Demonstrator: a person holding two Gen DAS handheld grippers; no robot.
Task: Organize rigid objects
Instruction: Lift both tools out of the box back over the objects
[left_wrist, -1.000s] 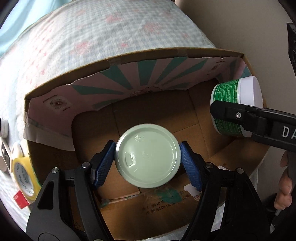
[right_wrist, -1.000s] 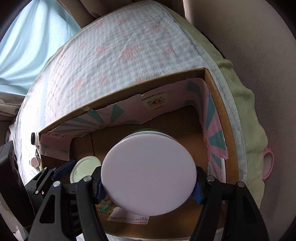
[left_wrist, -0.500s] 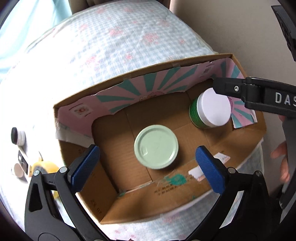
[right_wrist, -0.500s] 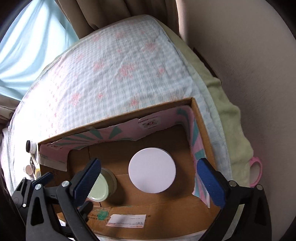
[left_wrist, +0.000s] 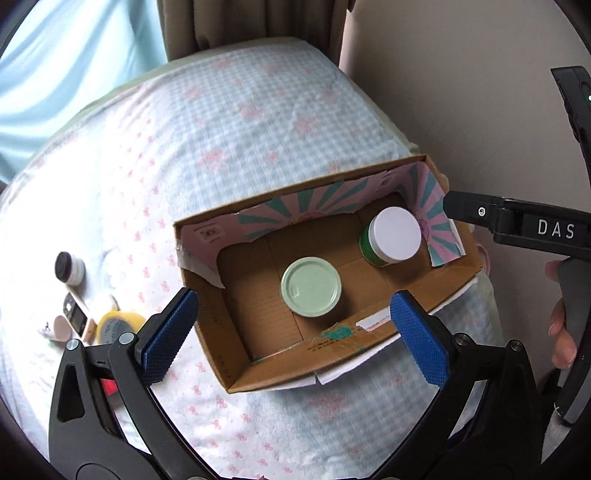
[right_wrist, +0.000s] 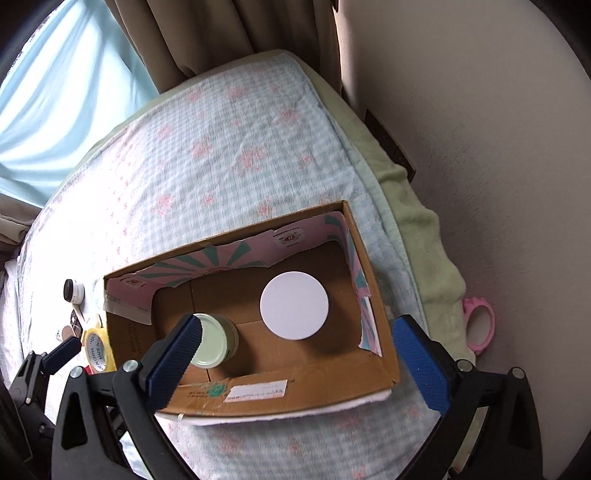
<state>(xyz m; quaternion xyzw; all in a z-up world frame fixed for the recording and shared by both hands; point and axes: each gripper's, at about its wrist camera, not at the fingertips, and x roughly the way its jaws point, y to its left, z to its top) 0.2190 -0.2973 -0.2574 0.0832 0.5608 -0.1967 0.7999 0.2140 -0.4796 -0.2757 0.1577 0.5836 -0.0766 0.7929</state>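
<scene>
An open cardboard box (left_wrist: 295, 373) (right_wrist: 280, 402) lies on the checked bed cover. Two containers stand upright on its floor. One is a jar with a pale green lid (left_wrist: 311, 287) (right_wrist: 212, 343), near the middle. The other is a green tub with a white lid (left_wrist: 395, 238) (right_wrist: 294, 305), towards the right end. My left gripper (left_wrist: 293, 297) hangs open well above the green-lidded jar, with nothing between its blue pads. My right gripper (right_wrist: 297, 321) is open too, high over the white-lidded tub and clear of it. Its left pad hides part of the green lid.
Left of the box lie a small black-lidded jar (left_wrist: 68, 266) (right_wrist: 73, 291), a yellow tape roll (left_wrist: 116, 325) (right_wrist: 96, 347) and a small flat device (left_wrist: 75, 314). A pink ring (right_wrist: 479, 325) sits by the wall on the right. Curtains hang behind the bed.
Both grippers opened and let go of their containers, which now stand in the box. Both then rose, so the box looks smaller and farther below.
</scene>
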